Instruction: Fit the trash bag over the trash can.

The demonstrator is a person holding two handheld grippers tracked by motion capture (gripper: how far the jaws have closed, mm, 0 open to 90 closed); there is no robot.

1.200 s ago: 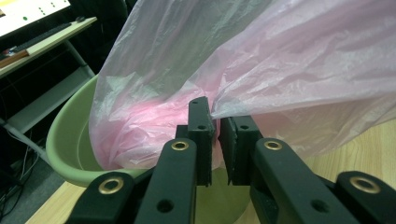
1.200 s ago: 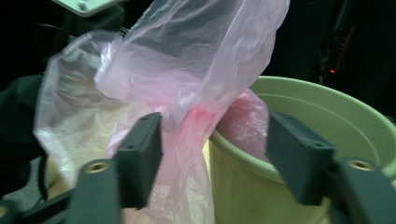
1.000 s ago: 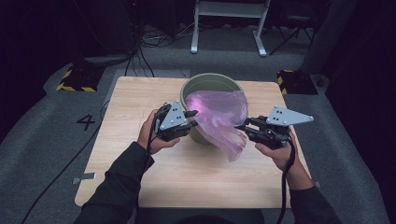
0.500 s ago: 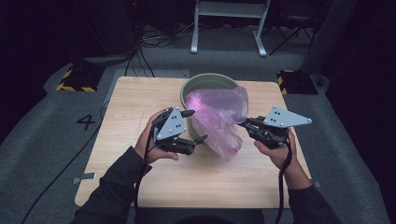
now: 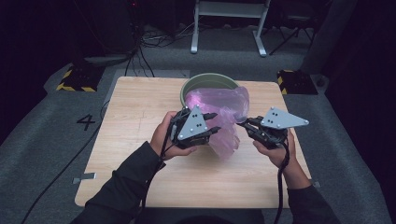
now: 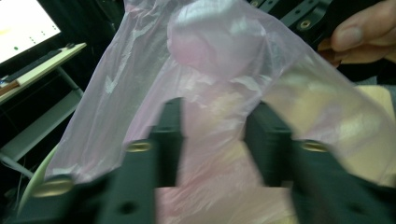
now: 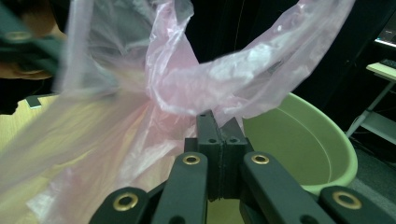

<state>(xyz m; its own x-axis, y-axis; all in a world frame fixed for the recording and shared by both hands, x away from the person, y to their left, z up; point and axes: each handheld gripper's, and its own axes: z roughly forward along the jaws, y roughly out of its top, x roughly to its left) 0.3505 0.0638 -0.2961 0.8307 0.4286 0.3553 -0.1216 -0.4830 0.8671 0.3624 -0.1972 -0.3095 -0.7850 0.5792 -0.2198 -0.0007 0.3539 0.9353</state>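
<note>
While a pale green basin (image 5: 205, 81) stands near the far edge of the wooden counter (image 5: 135, 116), a translucent pink plastic bag (image 5: 219, 105) hangs over its near rim and trails down toward the middle of the counter. What lies inside the basin, past the film, cannot be told from the high view; in the right gripper view the part of its bowl (image 7: 299, 140) that shows is bare.

The right tool (image 5: 243, 125), held in the person's right hand (image 5: 275, 151) toward the right edge of the counter, has its jaws pressed together on a gathered fold of the bag (image 7: 219, 79), the film bunching right at the tips and fanning upward from them.

The left tool (image 5: 214, 122), held in the left hand (image 5: 163, 137) just in front of the basin, points at the bag's near side. Its jaws have just been closing, yet in the left gripper view they stand a moderate gap apart with the pink film (image 6: 215, 70) draped between and beyond them; whether the pads press on it cannot be told through the blur.

The two tools sit on either side of the hanging bag, near each other but apart.
</note>
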